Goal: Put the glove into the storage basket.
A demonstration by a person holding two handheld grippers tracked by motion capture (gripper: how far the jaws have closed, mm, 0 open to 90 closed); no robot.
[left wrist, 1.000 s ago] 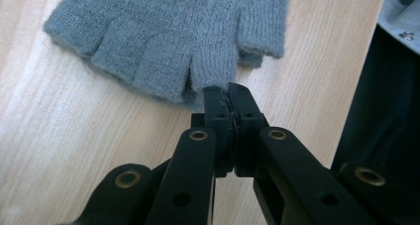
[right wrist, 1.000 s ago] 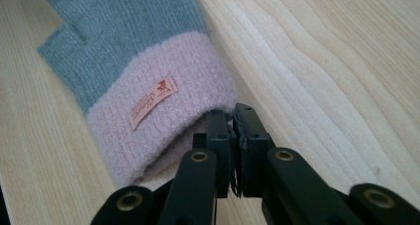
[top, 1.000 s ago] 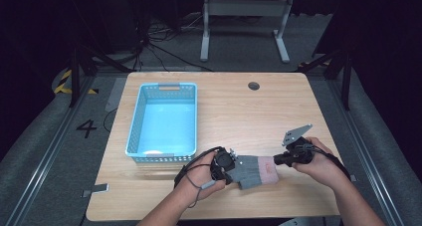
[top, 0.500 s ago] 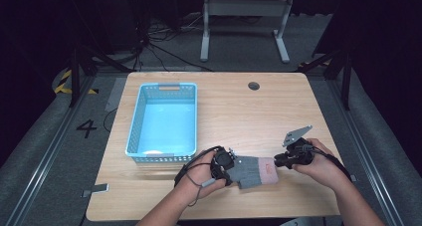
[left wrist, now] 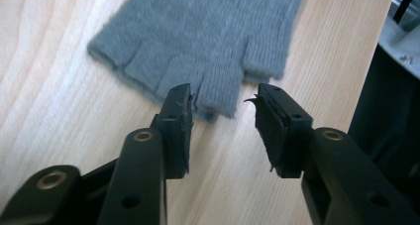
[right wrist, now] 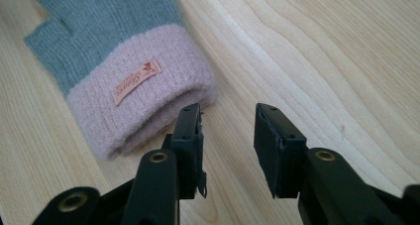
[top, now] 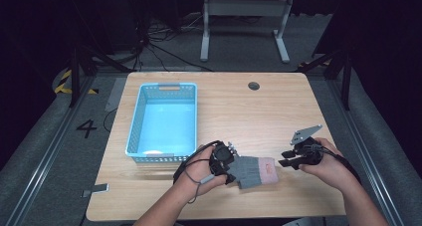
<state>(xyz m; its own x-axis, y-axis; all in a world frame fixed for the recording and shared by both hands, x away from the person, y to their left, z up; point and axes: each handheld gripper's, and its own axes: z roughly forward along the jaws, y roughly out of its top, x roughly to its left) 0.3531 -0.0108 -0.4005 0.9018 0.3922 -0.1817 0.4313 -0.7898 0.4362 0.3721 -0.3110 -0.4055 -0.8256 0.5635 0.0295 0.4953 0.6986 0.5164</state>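
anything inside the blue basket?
The blue basket looks empty: bare light-blue floor, with only a pale patch near its front edge, too small to tell. The near wall hides the strip of floor right behind it.

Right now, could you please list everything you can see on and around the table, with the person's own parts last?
Glove: one, grey fingerless with a pink cuff and small label, flat on the near table edge between the two grippers.
Basket: one, light blue plastic, on the table's left half.
Table: one, light wood, with a round dark cable hole near the far edge.
Metal stand: one, grey, on the floor beyond the table.
Floor cables: several, black, far left.
Left gripper: black, jaws have just been opening, apart at the glove's finger end.
Right gripper: black, jaws have just been opening, nothing between them, beside the cuff.
Hands: two, holding the grippers.
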